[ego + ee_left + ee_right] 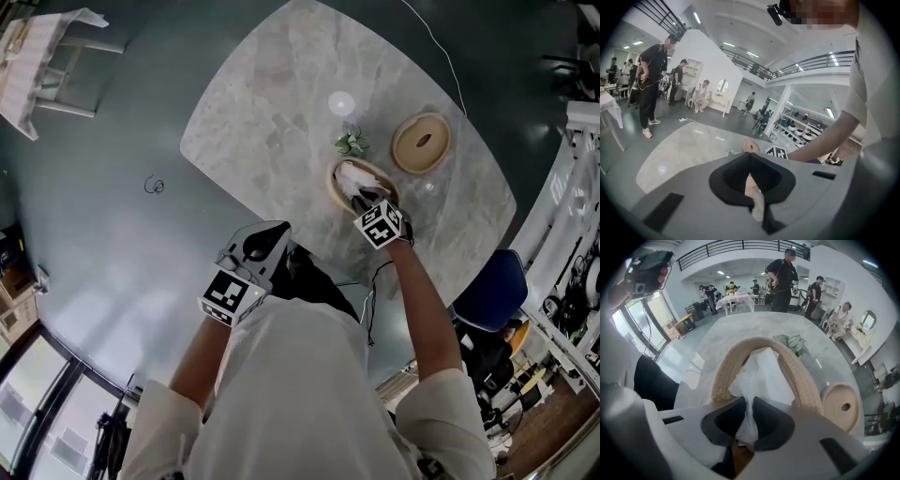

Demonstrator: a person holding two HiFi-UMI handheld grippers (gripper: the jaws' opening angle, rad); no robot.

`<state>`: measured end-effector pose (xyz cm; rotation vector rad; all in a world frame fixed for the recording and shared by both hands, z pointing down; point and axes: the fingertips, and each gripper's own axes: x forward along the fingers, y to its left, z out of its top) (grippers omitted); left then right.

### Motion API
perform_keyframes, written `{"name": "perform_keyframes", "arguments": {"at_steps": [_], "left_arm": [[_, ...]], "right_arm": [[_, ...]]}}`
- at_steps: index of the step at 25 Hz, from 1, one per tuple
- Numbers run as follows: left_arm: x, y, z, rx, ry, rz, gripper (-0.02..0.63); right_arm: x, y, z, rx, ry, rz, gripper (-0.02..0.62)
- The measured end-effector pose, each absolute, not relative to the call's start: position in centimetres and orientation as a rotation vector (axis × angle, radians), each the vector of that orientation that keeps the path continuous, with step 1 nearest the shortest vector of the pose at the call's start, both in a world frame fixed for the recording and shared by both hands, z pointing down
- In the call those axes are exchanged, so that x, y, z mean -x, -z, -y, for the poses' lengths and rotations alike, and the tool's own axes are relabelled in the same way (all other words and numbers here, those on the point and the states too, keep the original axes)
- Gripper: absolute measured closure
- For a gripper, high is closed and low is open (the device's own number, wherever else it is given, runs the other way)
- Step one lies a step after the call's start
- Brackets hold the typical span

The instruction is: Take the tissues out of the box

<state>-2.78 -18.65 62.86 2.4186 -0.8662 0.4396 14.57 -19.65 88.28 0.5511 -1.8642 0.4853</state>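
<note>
A round woven tissue box (334, 184) stands open on the marble table (281, 103), with white tissues (353, 175) bunched inside it. My right gripper (364, 200) reaches into the box from the near side. In the right gripper view its jaws (749, 407) are shut on a pinched fold of tissue (764, 373), with the box rim (723, 369) curving around it. My left gripper (272, 232) hangs off the table's near edge, close to the person's body. Its jaws (750, 157) meet at the tips with nothing between them.
The box's round lid (422, 142) with a centre hole lies flat to the right of the box. A small green plant (352, 142) stands just behind the box. A blue chair (492, 286) is at the table's right. Several people stand across the hall.
</note>
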Motion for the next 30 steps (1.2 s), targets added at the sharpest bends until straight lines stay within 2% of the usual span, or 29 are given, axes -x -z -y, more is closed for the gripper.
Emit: {"name": "perform_keyframes", "arguments": {"at_steps": [4, 17, 30], "left_arm": [[2.9, -62.8, 18.3, -2.414, -0.442, 0.861, 0.6], [3.3, -60.2, 17.8, -2.478, -0.397, 0.875, 0.598], [2.5, -55.5, 16.0, -2.591, -0.333, 0.833, 0.598]], "right_arm": [[-14.5, -87.5, 19.3, -0.55, -0.498, 1.882, 0.548], [-15.5, -80.1, 19.8, -0.801, -0.52, 2.025, 0.549], [-17.5, -64.4, 17.3, -1.204, -0.437, 2.161, 0.549]]}}
